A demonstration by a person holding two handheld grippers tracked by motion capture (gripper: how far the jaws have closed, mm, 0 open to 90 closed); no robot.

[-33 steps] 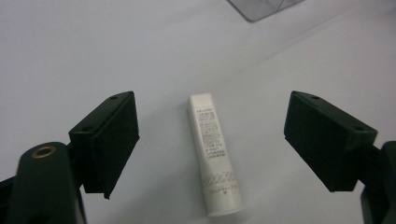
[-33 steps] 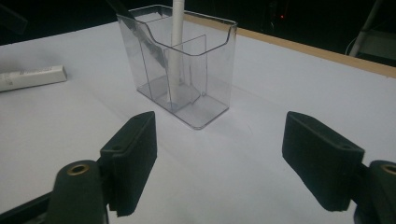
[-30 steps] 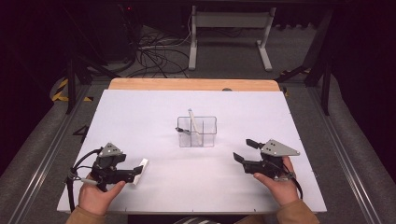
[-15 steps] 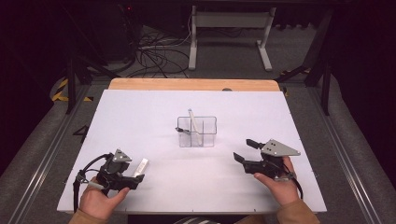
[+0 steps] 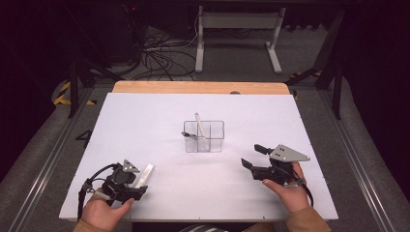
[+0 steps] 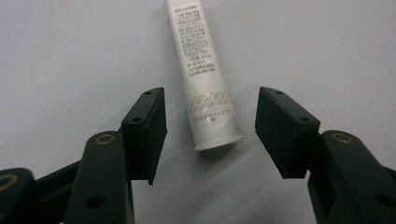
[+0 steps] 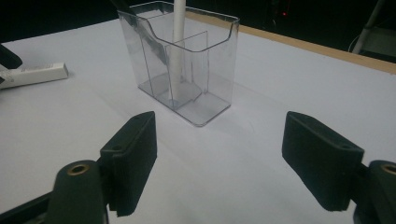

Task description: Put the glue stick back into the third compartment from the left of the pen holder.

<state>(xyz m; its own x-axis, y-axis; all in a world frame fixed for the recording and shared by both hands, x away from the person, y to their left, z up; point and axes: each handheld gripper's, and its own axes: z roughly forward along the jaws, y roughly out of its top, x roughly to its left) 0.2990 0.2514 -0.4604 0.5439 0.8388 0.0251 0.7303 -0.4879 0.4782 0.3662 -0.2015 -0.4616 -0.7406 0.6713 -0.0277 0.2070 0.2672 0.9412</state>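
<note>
On the white table sheet (image 5: 159,116), the clear plastic organizer (image 5: 203,137) stands near the centre and serves as the reference point for every position below. A white stick (image 5: 199,126) stands upright in one of its compartments, and a dark item leans in the compartment beside it; what that item is cannot be told. The white tube (image 5: 145,175) lies flat on the sheet, well apart from the organizer, toward the person and to the organizer's left. The left gripper (image 5: 138,186) is lowered over the tube's near end. Its jaws have just been closing and now stand at a medium gap, one on each side of the tube's flanged end (image 6: 218,141), with bare sheet visible between each pad and the tube, so nothing is gripped yet. The right gripper (image 5: 251,156) rests to the organizer's right and nearer the person, jaws parted wide and empty, aimed at the organizer (image 7: 180,60) with open sheet between them. The sheet around the organizer is bare on all sides. Beyond the organizer, a wooden table edge (image 5: 198,87) borders the far side of the sheet. The tube lies near the sheet's near-left corner, inside its edges.
</note>
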